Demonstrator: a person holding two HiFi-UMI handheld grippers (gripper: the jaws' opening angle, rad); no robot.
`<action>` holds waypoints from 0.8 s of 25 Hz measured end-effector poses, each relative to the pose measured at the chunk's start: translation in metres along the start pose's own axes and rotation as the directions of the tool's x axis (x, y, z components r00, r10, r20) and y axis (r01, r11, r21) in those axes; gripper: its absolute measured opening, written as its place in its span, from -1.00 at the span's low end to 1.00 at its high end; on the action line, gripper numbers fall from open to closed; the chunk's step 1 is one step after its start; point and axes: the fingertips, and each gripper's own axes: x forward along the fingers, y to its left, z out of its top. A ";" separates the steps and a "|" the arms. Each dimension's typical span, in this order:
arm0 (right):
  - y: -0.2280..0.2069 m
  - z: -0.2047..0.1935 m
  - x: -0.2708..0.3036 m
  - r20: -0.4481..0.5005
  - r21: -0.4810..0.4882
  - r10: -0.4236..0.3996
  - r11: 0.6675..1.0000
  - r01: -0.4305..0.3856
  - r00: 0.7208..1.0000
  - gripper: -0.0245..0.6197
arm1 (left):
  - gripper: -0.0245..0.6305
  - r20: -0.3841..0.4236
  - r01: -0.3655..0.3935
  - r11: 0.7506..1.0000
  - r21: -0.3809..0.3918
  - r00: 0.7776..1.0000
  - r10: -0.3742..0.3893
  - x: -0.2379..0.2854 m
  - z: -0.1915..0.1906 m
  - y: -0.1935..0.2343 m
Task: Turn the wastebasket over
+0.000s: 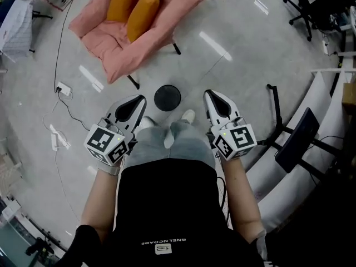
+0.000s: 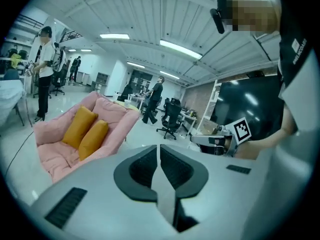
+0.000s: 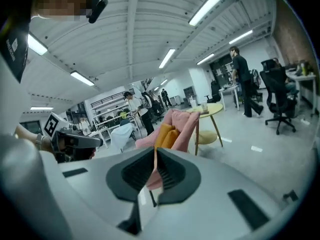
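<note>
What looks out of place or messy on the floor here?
Nothing looks spilled or broken. The wastebasket sits alone on open floor, and a loose cable with a power strip trails across it beside the pink chair.

I'm looking straight down: the black wastebasket (image 1: 167, 97) sits on the floor just past my shoes. My left gripper (image 1: 139, 100) is at its nine o'clock and my right gripper (image 1: 211, 94) at three, neither touching it. A pink armchair (image 1: 105, 40) with orange cushions (image 1: 142, 13) lies at eleven.
</note>
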 end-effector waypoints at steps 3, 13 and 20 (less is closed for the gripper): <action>-0.011 -0.035 0.026 -0.093 0.024 0.025 0.999 -0.023 0.995 -0.88 | -0.87 -0.041 -0.022 0.998 -0.059 0.999 0.019 0.008 -0.028 0.022; -0.046 -0.186 0.127 -0.401 0.055 0.106 0.994 -0.092 0.910 -0.83 | -0.57 -0.241 0.040 0.973 -0.227 0.966 -0.096 0.071 -0.181 0.096; -0.081 -0.338 0.178 -0.603 0.079 0.094 0.995 -0.058 0.792 -0.51 | -0.38 -0.363 0.000 0.940 -0.341 0.922 -0.132 0.123 -0.323 0.165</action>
